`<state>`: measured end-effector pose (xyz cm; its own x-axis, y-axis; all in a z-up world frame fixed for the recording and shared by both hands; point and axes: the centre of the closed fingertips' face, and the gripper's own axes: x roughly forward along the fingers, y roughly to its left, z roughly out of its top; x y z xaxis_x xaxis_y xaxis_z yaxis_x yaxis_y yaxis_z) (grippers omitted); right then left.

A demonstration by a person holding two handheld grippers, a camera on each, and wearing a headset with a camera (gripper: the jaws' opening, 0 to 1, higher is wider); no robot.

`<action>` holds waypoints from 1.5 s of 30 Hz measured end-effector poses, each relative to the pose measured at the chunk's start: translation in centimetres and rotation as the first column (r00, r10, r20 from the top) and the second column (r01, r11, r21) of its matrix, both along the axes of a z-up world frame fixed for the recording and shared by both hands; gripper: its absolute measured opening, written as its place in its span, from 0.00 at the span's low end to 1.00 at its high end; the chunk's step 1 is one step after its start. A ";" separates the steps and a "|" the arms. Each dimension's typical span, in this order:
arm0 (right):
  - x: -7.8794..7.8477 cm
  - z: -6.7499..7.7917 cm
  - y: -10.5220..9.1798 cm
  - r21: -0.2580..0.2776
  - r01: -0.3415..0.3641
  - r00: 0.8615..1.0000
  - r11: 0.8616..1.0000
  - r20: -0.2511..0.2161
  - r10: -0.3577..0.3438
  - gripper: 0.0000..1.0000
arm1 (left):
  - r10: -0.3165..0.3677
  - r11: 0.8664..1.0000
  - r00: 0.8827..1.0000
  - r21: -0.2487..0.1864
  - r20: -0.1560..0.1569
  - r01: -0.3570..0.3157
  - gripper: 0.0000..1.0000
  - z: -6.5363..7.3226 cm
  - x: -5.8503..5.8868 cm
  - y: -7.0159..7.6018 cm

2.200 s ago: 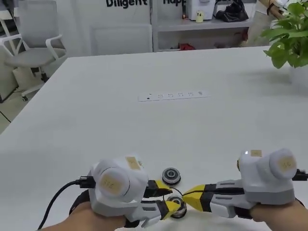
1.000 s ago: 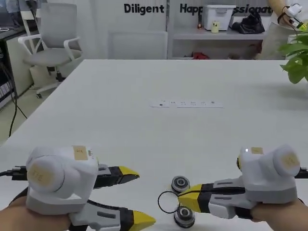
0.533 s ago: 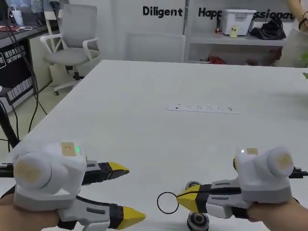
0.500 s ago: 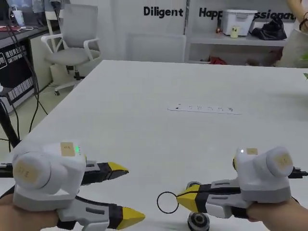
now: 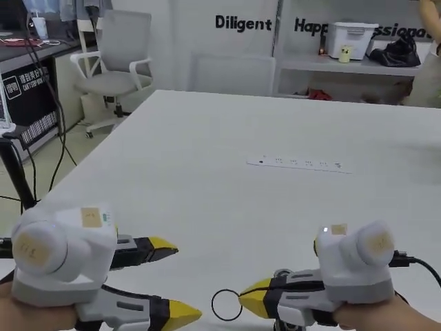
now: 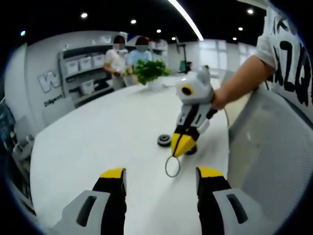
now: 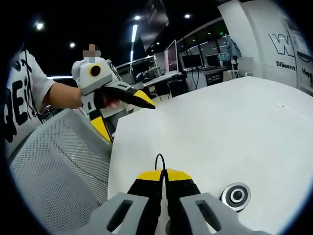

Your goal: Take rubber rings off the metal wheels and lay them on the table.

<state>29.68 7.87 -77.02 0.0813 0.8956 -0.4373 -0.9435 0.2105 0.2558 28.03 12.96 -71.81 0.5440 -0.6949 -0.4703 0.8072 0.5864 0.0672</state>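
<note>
My right gripper is shut on a thin black rubber ring, which hangs from its yellow tips just above the white table. The ring dangles free in the left gripper view and stands edge-on in the right gripper view. One metal wheel peeks out behind the right gripper, another lies under it. Both wheels rest on the table beside the right gripper. My left gripper is open and empty, off to the left of the ring.
A white power strip lies mid-table. An office chair stands beyond the far left corner, shelves behind. A plant and two people are at the table's far end. A mesh chair back is near me.
The left gripper has come away from the wheel, opened and drawn back to the left. The right gripper has pulled the ring clear of the wheel. The head camera has swung left.
</note>
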 end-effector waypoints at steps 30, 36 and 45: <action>-1.0 0.8 1.6 -0.008 -0.051 0.989 0.999 0.135 0.052 0.51 | 0.020 0.999 1.000 0.042 -0.008 -0.020 0.58 -0.4 -0.3 1.4; -0.4 1.9 0.7 0.019 -0.027 0.988 0.999 0.154 0.024 0.55 | 0.016 0.999 1.000 0.038 -0.020 -0.015 0.58 -0.3 -0.2 1.3; 0.4 3.3 -0.5 0.051 0.015 0.983 0.999 0.180 -0.024 0.65 | 0.005 1.000 1.000 0.022 -0.017 -0.005 0.59 0.2 0.2 0.4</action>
<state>30.09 7.34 -73.69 0.1724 0.9133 -0.3690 -0.9711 0.2203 0.0918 28.28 13.40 -71.61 0.5390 -0.6816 -0.4948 0.8054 0.5891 0.0659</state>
